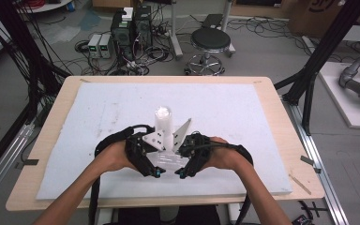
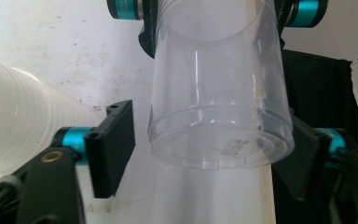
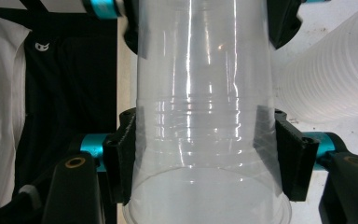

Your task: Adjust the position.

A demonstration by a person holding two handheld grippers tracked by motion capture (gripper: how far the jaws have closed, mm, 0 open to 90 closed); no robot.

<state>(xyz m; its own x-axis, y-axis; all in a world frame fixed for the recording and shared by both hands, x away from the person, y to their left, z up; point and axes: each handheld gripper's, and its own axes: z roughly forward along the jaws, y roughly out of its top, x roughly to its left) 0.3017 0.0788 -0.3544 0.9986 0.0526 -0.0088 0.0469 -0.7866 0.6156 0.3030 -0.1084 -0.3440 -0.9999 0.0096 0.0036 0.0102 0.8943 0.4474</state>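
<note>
Above the counter (image 1: 279, 117) middle, between both hands: clear cup (image 1: 168, 159) clamped firmly by right claw (image 3: 205, 156). Left claw (image 2: 209, 149) partly open around cup's base, near pad (image 2: 114, 140) just clear. Probably mid-handover; next, seat left pads squarely before release. High view: upright white cup stack (image 1: 163, 123) behind; left gripper view: that pad gap.
</note>
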